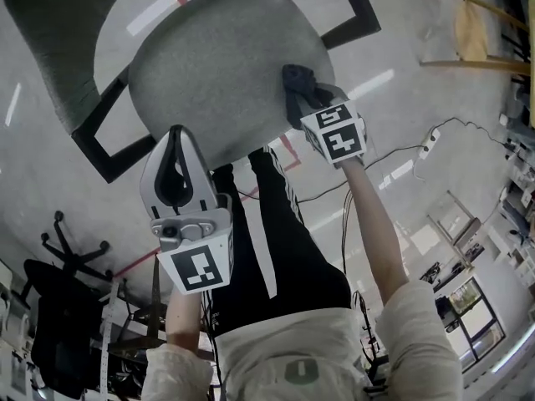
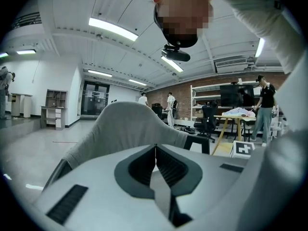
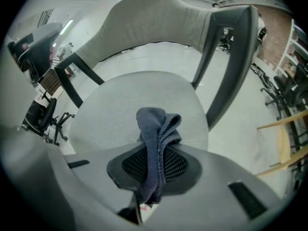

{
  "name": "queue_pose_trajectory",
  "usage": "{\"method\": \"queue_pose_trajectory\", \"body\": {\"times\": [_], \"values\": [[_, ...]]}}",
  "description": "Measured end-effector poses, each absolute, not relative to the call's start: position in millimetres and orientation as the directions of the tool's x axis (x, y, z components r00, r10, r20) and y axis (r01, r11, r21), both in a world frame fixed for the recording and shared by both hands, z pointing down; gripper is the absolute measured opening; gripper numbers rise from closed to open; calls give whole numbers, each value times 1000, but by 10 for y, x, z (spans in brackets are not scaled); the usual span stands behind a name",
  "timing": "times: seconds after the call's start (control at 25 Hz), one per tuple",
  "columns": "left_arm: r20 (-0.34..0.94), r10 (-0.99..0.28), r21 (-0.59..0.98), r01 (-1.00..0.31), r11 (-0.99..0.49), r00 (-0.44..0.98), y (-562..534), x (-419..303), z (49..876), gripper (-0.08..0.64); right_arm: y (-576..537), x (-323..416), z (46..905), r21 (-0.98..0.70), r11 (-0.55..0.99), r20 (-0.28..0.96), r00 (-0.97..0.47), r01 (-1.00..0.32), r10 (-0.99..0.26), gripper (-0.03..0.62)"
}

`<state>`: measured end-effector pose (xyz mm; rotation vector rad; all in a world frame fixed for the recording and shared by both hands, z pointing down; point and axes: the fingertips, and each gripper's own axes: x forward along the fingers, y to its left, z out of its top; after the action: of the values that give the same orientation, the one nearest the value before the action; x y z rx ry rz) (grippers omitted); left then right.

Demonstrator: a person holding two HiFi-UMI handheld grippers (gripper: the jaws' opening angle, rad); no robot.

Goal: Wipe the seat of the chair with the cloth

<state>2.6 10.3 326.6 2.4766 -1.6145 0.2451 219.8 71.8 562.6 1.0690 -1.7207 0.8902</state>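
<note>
Now the cloth (image 3: pixel 154 121) sits pinched in the right gripper (image 3: pixel 158 150) over the seat (image 3: pixel 115 105) — left gripper (image 2: pixel 155 148) closed, empty

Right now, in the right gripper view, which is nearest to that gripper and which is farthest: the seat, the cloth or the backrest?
From the right gripper:
1. cloth, clamped between its jaws.
2. seat, just beyond and below the cloth.
3. backrest, at the seat's far edge, at the top of the view.
</note>
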Motion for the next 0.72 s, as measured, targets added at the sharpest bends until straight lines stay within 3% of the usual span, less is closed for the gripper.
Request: {"method": "queue_pose_trajectory", "body": {"times": [0.72], "values": [[237, -913, 25, -942, -336, 332, 274, -352, 3221, 15, 526, 2895, 5567, 162, 351, 955, 58, -922, -290, 57]]}}
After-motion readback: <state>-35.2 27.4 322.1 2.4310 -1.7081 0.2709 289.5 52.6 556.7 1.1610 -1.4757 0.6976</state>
